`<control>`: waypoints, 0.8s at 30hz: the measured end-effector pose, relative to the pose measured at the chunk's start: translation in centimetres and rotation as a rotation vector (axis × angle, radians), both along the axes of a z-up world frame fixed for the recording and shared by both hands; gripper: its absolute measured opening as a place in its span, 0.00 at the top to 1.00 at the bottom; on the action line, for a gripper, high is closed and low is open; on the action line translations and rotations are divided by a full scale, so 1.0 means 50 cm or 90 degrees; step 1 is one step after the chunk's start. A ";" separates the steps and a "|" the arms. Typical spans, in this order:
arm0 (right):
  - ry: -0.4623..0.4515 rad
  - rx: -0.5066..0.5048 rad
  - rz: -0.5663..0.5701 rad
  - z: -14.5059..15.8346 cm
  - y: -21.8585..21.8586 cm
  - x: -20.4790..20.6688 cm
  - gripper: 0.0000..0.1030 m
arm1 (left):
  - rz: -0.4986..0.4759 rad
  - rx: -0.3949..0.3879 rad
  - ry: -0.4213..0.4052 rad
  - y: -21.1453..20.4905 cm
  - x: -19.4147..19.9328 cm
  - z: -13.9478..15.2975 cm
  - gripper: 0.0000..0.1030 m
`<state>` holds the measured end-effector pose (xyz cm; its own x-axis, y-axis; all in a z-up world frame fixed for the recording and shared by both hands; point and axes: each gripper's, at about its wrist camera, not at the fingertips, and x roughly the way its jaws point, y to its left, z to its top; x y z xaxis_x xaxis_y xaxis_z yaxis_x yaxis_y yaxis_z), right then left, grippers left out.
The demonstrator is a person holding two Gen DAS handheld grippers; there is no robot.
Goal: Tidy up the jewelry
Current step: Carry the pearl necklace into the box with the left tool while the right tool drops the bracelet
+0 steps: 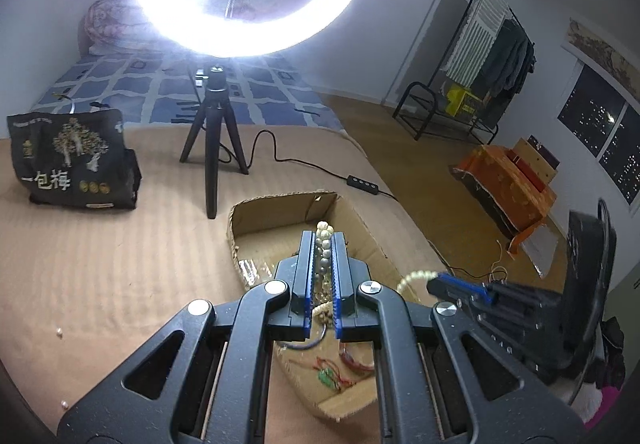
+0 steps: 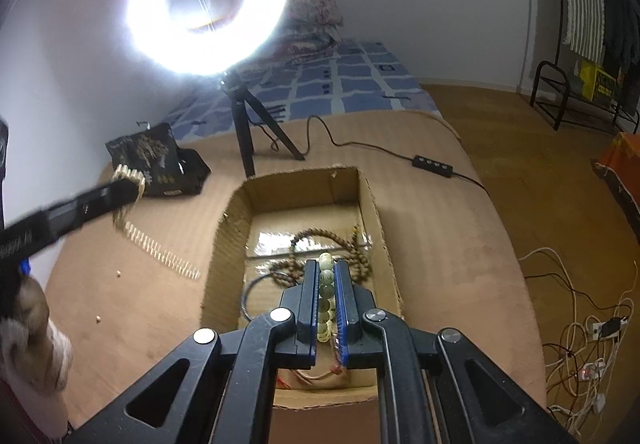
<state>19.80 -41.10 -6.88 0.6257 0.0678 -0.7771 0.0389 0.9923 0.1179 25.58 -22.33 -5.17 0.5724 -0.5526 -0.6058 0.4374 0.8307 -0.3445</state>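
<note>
My left gripper (image 1: 323, 234) is shut on a pale bead necklace (image 1: 324, 244), cream beads at the tips and grey ones along the pads. It hovers over an open cardboard box (image 1: 240, 228) on the tan cloth. In the right wrist view the left gripper (image 2: 128, 180) is blurred at the left, and the necklace (image 2: 160, 252) trails from it onto the cloth. My right gripper (image 2: 326, 262) is shut on a pale green bead bracelet (image 2: 326, 284) above the box (image 2: 224, 244). Brown prayer beads (image 2: 320, 234) and a black bangle (image 2: 246, 292) lie inside. The right gripper (image 1: 434, 280) shows at the right in the left wrist view.
A lit ring light on a black tripod (image 1: 212, 148) stands behind the box, its cable and controller (image 2: 432, 164) running right. A black printed bag (image 1: 72, 160) sits at the back left. Loose beads (image 2: 118, 273) lie on the cloth. Cables (image 2: 580, 324) litter the floor at right.
</note>
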 end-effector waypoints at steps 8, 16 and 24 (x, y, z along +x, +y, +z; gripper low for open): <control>0.037 -0.006 -0.003 -0.045 -0.020 0.006 0.95 | -0.003 0.023 0.021 -0.040 0.044 -0.053 0.95; 0.058 -0.015 0.015 -0.074 -0.022 0.003 0.95 | -0.005 0.050 0.045 -0.061 0.058 -0.092 0.95; 0.045 -0.008 0.010 -0.070 -0.022 -0.006 0.36 | 0.002 0.078 0.028 -0.072 0.044 -0.091 0.54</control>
